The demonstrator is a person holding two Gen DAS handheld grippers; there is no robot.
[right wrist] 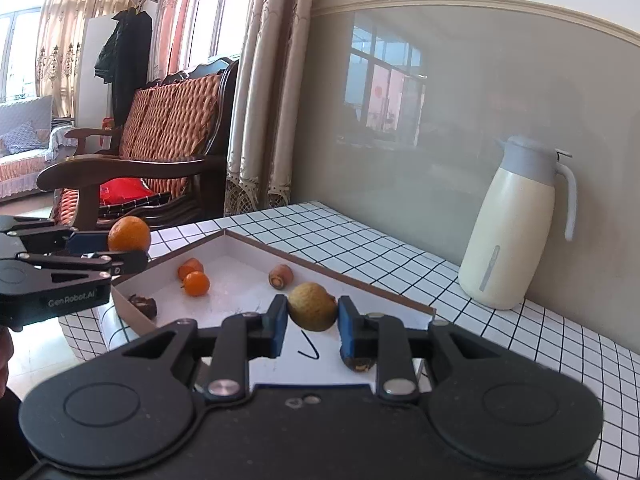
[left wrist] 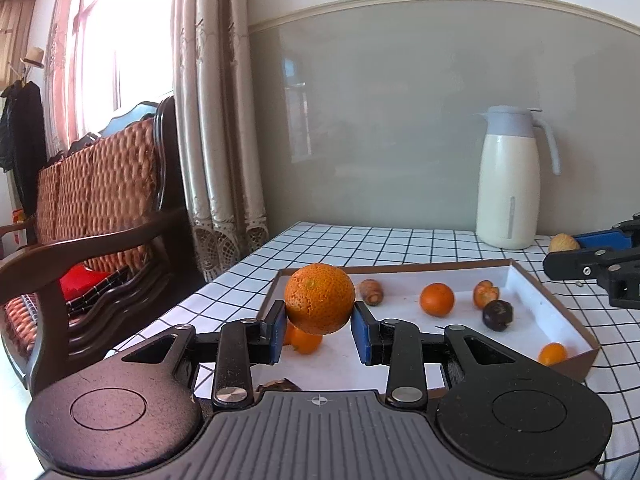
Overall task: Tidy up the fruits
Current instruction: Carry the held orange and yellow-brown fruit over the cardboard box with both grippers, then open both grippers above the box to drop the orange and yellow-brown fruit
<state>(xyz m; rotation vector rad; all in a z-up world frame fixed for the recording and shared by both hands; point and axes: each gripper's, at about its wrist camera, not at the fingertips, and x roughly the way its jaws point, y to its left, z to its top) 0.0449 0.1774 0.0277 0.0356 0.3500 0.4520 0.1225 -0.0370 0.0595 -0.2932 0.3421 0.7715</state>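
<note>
My left gripper (left wrist: 319, 314) is shut on a large orange (left wrist: 319, 298), held above the near left part of a shallow white cardboard tray (left wrist: 560, 300). The same orange (right wrist: 129, 234) and left gripper (right wrist: 120, 254) show at the left of the right wrist view. My right gripper (right wrist: 313, 314) is shut on a yellowish-brown round fruit (right wrist: 312, 306), over the tray (right wrist: 328, 276). That fruit (left wrist: 563, 242) and the right gripper (left wrist: 576, 254) appear at the right edge of the left wrist view. In the tray lie small oranges (left wrist: 437, 299), a brown fruit (left wrist: 371, 291) and a dark fruit (left wrist: 497, 314).
A cream thermos jug (left wrist: 510, 180) stands at the back of the checked tablecloth (left wrist: 340, 244) against the grey wall. A wooden wicker-backed bench (left wrist: 100, 208) and curtains (left wrist: 216, 120) are left of the table. A dark fruit (right wrist: 144, 305) lies in the tray's corner.
</note>
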